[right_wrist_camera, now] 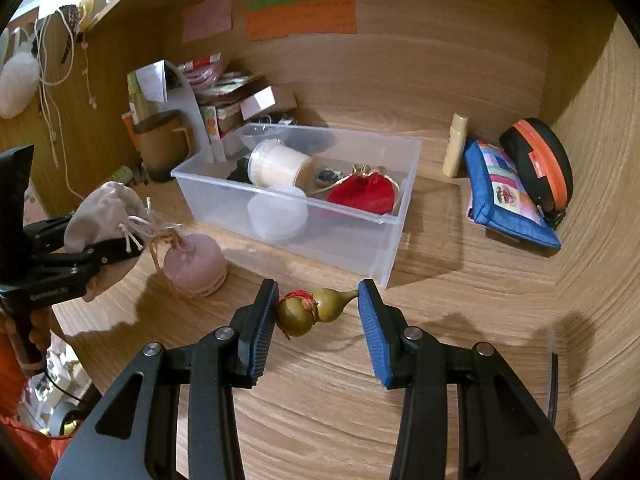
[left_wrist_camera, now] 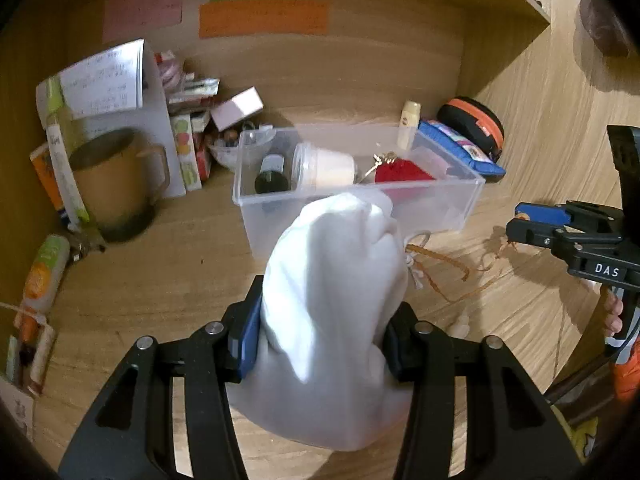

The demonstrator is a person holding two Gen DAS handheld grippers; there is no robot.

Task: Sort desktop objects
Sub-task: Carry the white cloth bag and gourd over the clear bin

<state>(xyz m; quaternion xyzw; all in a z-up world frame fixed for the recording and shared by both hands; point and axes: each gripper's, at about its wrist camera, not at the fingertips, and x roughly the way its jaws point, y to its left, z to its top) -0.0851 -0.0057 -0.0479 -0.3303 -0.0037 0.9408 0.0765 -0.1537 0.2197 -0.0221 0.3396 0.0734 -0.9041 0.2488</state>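
My left gripper [left_wrist_camera: 320, 328] is shut on a white drawstring pouch [left_wrist_camera: 332, 280] and holds it above the desk, just in front of the clear plastic bin [left_wrist_camera: 460, 204]. The pouch also shows in the right wrist view [right_wrist_camera: 100, 216]. The bin [right_wrist_camera: 384, 248] holds a red pouch [right_wrist_camera: 364, 196], a white jar [right_wrist_camera: 276, 164], a round lid and a dark bottle. My right gripper [right_wrist_camera: 316, 320] is open, its fingers on either side of a small green gourd [right_wrist_camera: 312, 312] lying on the desk. A pink macaron-shaped item [right_wrist_camera: 196, 268] lies left of the gourd.
A blue patchwork pouch [right_wrist_camera: 508, 196], a black and orange case [right_wrist_camera: 540, 164] and a cream tube [right_wrist_camera: 456, 144] stand at the back right. A brown mug [left_wrist_camera: 116, 184], boxes and papers crowd the back left. Wooden walls enclose the desk nook.
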